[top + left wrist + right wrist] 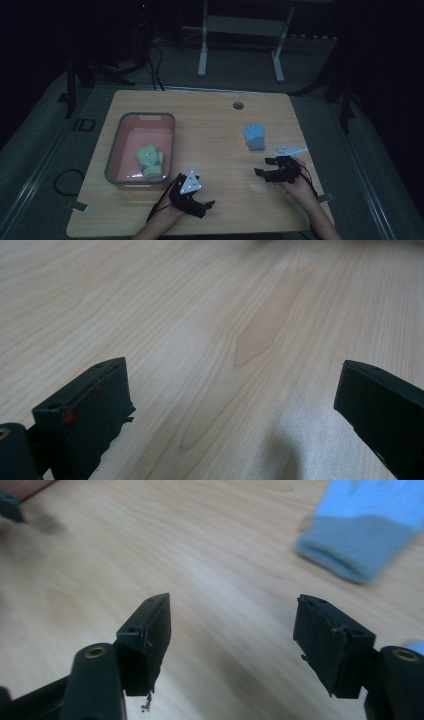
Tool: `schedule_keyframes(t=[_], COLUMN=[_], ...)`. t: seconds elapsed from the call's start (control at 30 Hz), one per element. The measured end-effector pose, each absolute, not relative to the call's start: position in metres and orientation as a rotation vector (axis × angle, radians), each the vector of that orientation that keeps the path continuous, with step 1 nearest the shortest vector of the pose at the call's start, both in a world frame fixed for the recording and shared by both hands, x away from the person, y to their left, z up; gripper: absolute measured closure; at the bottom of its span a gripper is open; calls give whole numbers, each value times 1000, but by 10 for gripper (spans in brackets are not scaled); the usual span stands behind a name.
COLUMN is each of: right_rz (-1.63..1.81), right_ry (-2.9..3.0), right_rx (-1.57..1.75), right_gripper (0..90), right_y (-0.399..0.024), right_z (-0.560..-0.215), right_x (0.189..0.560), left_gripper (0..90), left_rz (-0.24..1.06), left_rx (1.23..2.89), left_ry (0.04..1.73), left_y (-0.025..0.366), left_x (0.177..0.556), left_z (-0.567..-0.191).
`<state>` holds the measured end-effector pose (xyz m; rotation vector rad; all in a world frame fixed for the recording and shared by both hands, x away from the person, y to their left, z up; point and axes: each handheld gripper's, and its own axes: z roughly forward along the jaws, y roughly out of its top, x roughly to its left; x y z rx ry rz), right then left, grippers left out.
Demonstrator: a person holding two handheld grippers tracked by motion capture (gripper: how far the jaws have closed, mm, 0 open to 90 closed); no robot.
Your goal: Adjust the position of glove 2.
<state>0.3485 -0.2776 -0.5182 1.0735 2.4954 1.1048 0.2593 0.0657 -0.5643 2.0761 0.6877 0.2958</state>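
High view had the wooden table laid out plainly for me: a grey-rimmed bin with a pinkish inside sat toward the left edge, and a yellow-green glove already lay in it, down at the bin's near end. The blue glove was flat on bare wood toward the right edge, fingers pointing to the far edge, well apart from the bin. So, as I judged it, one glove was in and one was left to go. My right gripper hung just near-side of that blue glove, apart from it; in the right gripper view the jaws stood moderately apart with nothing between them but wood grain, and the blue glove lay ahead and off to one side, cuff end nearest, not touched. My left gripper sat low by the near edge, just off the bin's near right corner; in the left gripper view its jaws were spread wide over bare wood, holding nothing. What was left, by my reckoning: reach the right gripper forward onto the blue glove, pinch it, carry it across to the bin and drop it beside the other.
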Motion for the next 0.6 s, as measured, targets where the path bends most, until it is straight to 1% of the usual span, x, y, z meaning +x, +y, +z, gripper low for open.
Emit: schedule_keyframes(t=[0.27, 0.6], right_rz=[1082, 1058], right_ry=[2399, 2333], right_rx=[1101, 1092], right_gripper=[372, 493], right_y=[-282, -279], right_z=[-511, -499], right_x=[364, 391], left_gripper=[20, 21], left_rz=[298, 301], left_rx=[2092, 2080], left_ry=[677, 671], left_y=[64, 66], left_x=[259, 259], left_z=[-566, -567])
